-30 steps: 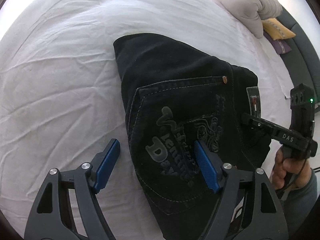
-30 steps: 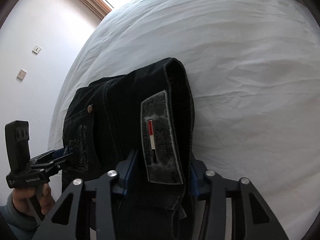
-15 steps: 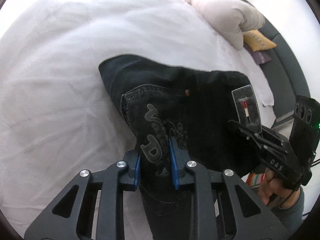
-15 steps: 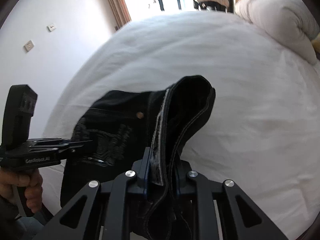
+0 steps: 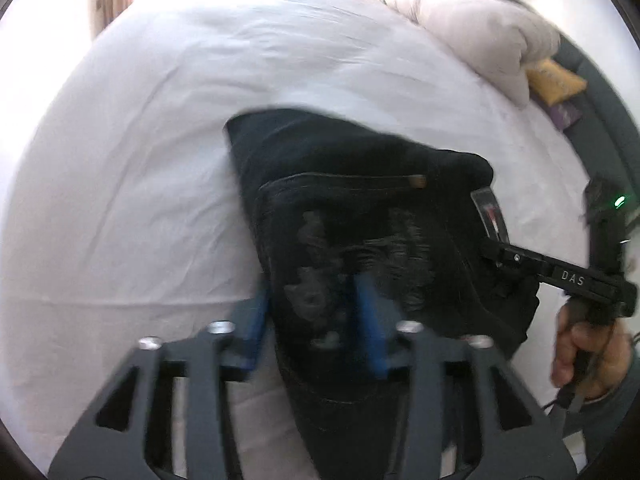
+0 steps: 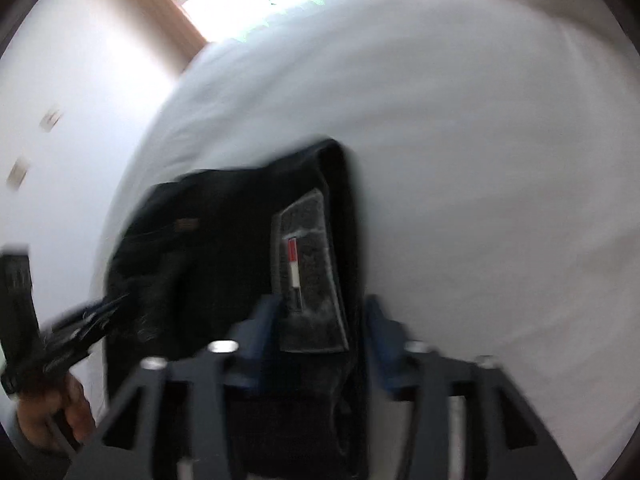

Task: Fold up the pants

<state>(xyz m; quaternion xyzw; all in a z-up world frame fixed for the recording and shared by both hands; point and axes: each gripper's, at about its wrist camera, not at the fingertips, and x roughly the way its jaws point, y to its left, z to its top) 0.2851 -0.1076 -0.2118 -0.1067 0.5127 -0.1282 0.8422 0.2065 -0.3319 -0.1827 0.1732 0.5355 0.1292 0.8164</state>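
Evidently the folding proper is done and this is the letting-go step: the black denim pants (image 5: 360, 216), already doubled into a compact bundle with the embroidered back pocket (image 5: 352, 256) facing up, lie on the white sheeted bed (image 5: 160, 140) near its front edge. The left claw (image 5: 314, 316) straddles the bundle's near edge at that pocket, its blue pads (image 5: 370, 320) standing a little off the cloth on either side, and its jaws are opening. The right claw (image 6: 320, 328) straddles the waistband end where the grey brand patch (image 6: 308, 272) sits; its jaws are opening too, with denim between them but no longer pinched as far as the blur allows. A hand (image 5: 580, 356) shows on the right tool's handle in the left view. A rolled cream duvet (image 5: 472, 28) lies at the bed's far corner.

Next, I judge, both claws should draw back clear of the fabric without snagging a seam or the patch, so the bundle keeps its shape.
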